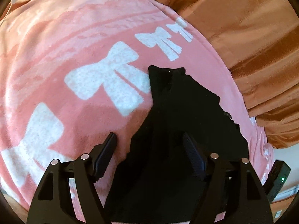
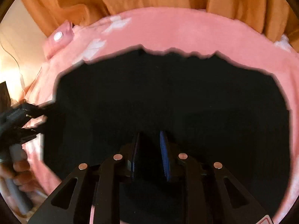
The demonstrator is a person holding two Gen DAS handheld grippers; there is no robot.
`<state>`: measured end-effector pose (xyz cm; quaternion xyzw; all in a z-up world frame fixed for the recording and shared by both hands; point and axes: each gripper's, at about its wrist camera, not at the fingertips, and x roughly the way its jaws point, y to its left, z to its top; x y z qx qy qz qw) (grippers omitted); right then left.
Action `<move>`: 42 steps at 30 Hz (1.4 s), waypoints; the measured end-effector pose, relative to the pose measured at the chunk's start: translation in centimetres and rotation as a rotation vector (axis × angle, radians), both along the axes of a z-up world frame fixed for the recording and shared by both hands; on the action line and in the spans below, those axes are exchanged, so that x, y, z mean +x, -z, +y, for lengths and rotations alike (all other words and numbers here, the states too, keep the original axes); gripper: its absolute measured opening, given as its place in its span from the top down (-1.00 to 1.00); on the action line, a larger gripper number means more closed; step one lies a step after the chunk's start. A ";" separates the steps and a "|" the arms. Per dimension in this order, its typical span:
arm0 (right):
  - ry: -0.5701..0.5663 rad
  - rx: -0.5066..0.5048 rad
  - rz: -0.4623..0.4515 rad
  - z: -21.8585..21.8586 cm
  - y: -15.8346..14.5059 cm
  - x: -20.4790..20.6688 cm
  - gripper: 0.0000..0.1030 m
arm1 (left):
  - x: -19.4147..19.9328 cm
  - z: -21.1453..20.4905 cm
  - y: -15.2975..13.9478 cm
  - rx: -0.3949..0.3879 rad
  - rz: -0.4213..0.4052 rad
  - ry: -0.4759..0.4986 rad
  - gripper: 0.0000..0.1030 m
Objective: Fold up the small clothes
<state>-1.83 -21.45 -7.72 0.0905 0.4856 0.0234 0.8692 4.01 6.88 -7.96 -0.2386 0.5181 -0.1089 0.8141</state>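
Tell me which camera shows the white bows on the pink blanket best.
The left wrist view: a row of sharp, whole white bows runs across the pink blanket. The right wrist view catches only blurred white patches beyond the black garment.

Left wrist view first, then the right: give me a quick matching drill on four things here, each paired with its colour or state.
Things:
1. black garment
2. blanket
3. curtain
4. left claw

Colour or state:
A. orange, hanging in folds
B. pink with white bows
C. fingers wide apart, one on each side of the cloth's edge
D. dark, spread out on the bedding

Pairs: 1-D, 2-B, 3-A, 4-C

The right claw has its fingers close together over the same garment; whether it grips the cloth cannot be told.
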 end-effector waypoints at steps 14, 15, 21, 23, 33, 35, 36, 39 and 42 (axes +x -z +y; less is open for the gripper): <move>-0.189 0.120 0.046 9.6 -2.5 10.7 0.62 | -0.9 0.5 0.4 -0.015 -0.009 0.046 -0.38; -0.195 0.091 0.078 10.5 -1.5 12.0 0.64 | -1.0 0.5 0.5 -0.013 -0.011 0.051 -0.38; -0.134 0.094 0.015 10.2 -3.5 11.8 0.67 | -0.9 0.4 0.3 -0.017 -0.005 0.064 -0.43; -0.094 0.102 -0.056 8.2 -5.2 8.8 0.67 | -0.8 0.3 0.3 -0.020 -0.004 0.062 -0.46; 0.130 0.071 -0.036 -2.2 -2.8 -6.5 0.54 | -0.9 -2.5 0.0 0.147 -0.009 0.053 -0.55; 0.126 0.066 -0.004 -2.7 -1.3 -6.9 0.55 | -1.0 -2.8 0.0 0.169 -0.006 0.041 -0.55; 0.126 0.070 -0.001 -3.0 -0.7 -6.8 0.58 | -1.0 -2.9 0.0 0.178 -0.004 0.037 -0.55; 0.122 0.075 -0.032 -2.8 -0.3 -6.9 0.59 | -1.1 -3.3 0.1 0.208 -0.001 0.035 -0.55; 0.131 0.070 -0.032 -2.7 -0.9 -6.7 0.58 | -1.2 -3.6 0.0 0.233 0.000 0.034 -0.55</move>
